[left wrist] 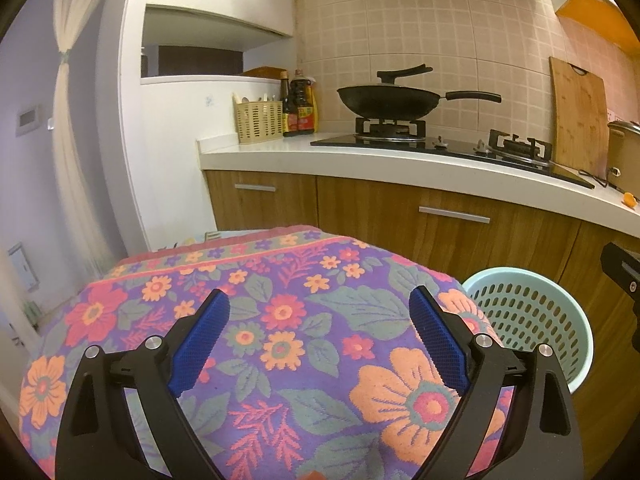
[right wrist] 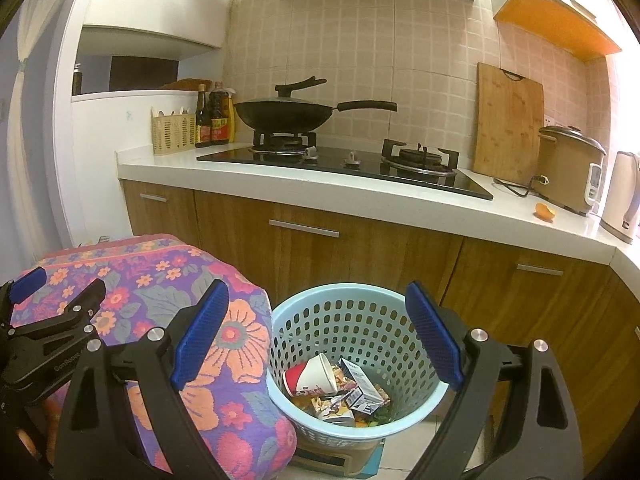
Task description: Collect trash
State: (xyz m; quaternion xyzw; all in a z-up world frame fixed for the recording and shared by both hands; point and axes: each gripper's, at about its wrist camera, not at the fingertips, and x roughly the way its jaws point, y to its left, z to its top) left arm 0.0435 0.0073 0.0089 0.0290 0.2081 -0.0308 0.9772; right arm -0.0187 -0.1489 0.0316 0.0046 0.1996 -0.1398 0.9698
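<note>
Right gripper (right wrist: 316,332), jaws spread and empty, poised above the pale-blue perforated plastic basket (right wrist: 400,300) holding a red-and-white paper cup (right wrist: 316,374) and small cartons (right wrist: 362,390). Left gripper (left wrist: 320,336), likewise open, over the floral towel-covered surface (left wrist: 280,312), which shows no litter. Collection appears nearly complete. Basket's lower contents indistinct; floor largely hidden.

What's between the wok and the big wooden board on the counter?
A second, empty burner sits between the wok and cutting board, seen in the right wrist view.
</note>
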